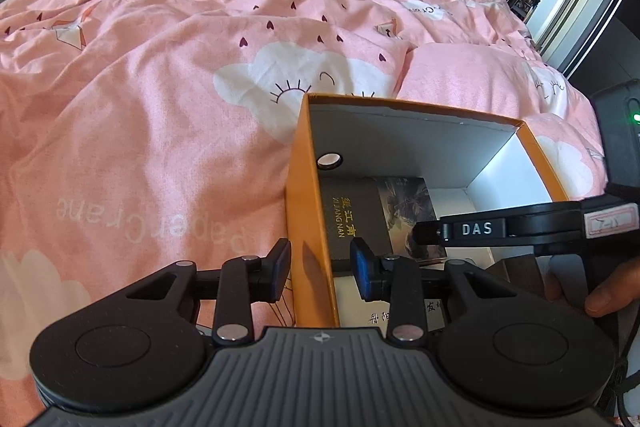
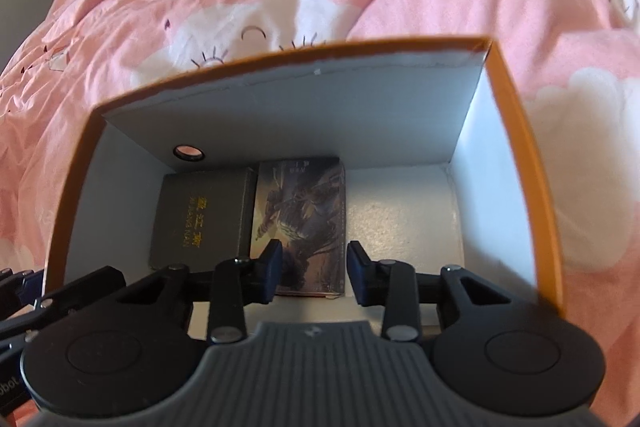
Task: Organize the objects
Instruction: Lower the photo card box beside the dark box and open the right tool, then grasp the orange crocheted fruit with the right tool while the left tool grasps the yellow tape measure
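Two grippers, both parted and holding nothing: left gripper [image 1: 321, 269] astride the orange box's [image 1: 308, 211] left wall, right gripper [image 2: 314, 273] lowered inside the box. Flat on the box floor, dark book [image 2: 200, 219] and illustrated book [image 2: 300, 223] side by side, touching. Beneath the box, pink duvet [image 1: 152, 131].

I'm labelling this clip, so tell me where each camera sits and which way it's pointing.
Left wrist: on the left gripper, open astride the orange box's left wall, facing across the pink duvet; the right gripper and a hand show.
Right wrist: on the right gripper, open, looking down into the box.
Both show the black book and picture book inside.
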